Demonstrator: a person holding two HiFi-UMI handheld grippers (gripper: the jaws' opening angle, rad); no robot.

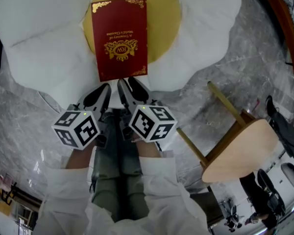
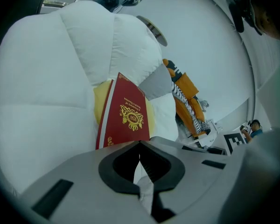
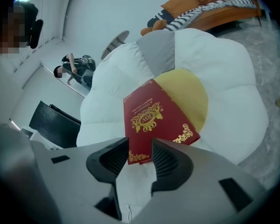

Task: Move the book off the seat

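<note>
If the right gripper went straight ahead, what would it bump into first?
Most likely the red book, at its near edge. The right gripper points right at it with its jaws apart, and the book lies flat on the seat. How close they are is hard to tell.

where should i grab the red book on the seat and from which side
Grip the near short edge of the red book, coming in low from the person's side. It lies flat on the yellow centre of the seat, with that edge facing the right gripper, whose fingers stand apart before it. Its soft padding may let one finger slip underneath.
</note>
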